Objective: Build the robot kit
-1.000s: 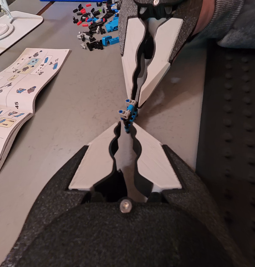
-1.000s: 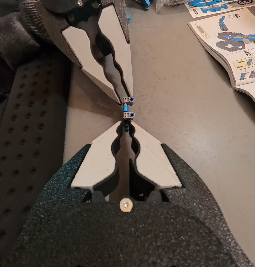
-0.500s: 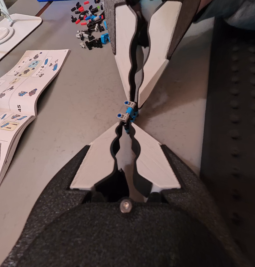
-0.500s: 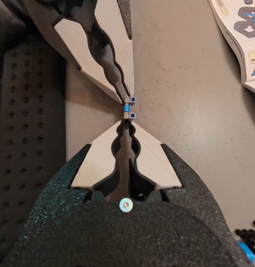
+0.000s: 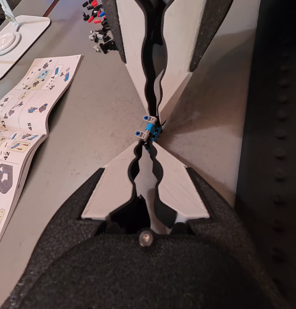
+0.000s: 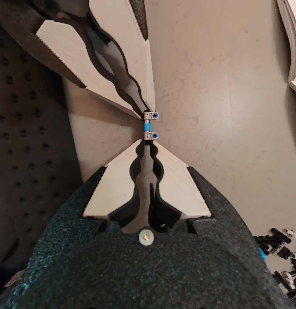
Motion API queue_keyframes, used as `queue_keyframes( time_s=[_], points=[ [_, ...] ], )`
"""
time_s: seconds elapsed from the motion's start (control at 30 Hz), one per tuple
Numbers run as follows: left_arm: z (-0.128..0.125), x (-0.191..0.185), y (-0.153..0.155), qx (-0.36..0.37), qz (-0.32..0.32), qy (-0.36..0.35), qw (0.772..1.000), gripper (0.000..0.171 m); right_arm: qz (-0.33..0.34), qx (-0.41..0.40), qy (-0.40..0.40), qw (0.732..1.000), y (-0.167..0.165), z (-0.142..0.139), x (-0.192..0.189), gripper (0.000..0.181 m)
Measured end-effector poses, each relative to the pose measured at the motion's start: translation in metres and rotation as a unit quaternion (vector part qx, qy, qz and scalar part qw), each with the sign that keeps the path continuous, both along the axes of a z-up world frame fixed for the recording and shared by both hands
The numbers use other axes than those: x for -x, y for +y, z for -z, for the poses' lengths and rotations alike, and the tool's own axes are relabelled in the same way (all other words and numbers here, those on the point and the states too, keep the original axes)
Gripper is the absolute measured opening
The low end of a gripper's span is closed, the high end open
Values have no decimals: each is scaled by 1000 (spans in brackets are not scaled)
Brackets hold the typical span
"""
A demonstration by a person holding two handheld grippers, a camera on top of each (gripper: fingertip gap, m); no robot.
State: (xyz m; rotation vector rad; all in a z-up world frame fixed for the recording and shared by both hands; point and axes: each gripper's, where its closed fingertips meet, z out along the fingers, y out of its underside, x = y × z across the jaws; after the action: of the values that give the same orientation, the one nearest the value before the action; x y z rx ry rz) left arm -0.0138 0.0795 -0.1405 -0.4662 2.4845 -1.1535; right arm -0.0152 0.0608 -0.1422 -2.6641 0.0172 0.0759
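A small brick assembly [image 5: 149, 127] hangs above the grey table [image 5: 93, 117], held between the two grippers. It has two grey connectors with blue pins, a blue bush between them and a black axle. My left gripper [image 5: 146, 143] is shut on its near end. My right gripper [image 5: 156, 117] comes in from the top of that view and is shut on the far end. In the right wrist view the assembly [image 6: 148, 126] stands upright between my right gripper [image 6: 148, 139] below and my left gripper [image 6: 148, 113] at the upper left.
An open instruction booklet [image 5: 26, 108] lies at the left; its edge shows in the right wrist view [image 6: 292, 50]. A pile of loose black, red, blue and grey parts [image 5: 100, 25] [image 6: 286, 250] lies beyond. A white flat stand [image 5: 18, 30] sits far left. A black dotted mat [image 5: 274, 150] [image 6: 26, 133] borders the table. My left and right fingertips are right by each other.
Both grippers stay shut on the assembly and have swung together. In the right wrist view the booklet slid off to the upper right and the parts pile came in at the lower right.
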Motion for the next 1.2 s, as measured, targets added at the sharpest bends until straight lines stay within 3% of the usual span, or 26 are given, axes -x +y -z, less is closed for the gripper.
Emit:
queue_keyframes(
  time_s=[0.27,0.4,0.53,0.6,0.73,0.9,1.0,1.2],
  points=[
    [-1,0,1,-11,-2,-29,1000,8,-3,-89,1,996,3,-1,-4,8],
    [-1,0,-1,-2,0,-24,1000,8,3,-119,-8,993,0,-8,-10,31],
    [-1,1,-3,8,2,-15,1000,8,-15,-190,-11,982,15,-27,-7,31],
    [-1,1,-3,7,2,-14,1000,8,-28,-172,-31,984,20,-19,-6,31],
    [-1,1,-3,5,2,-19,1000,8,-37,-136,-42,989,20,-6,-3,13],
    [7,3,8,-14,-2,15,1000,8,-50,-109,-57,991,19,-5,-1,11],
    [8,5,17,10,-3,48,999,14,-42,-118,-29,992,19,-5,-2,11],
    [8,3,4,20,13,61,998,14,-44,-103,5,994,20,-4,0,10]
  ],
)
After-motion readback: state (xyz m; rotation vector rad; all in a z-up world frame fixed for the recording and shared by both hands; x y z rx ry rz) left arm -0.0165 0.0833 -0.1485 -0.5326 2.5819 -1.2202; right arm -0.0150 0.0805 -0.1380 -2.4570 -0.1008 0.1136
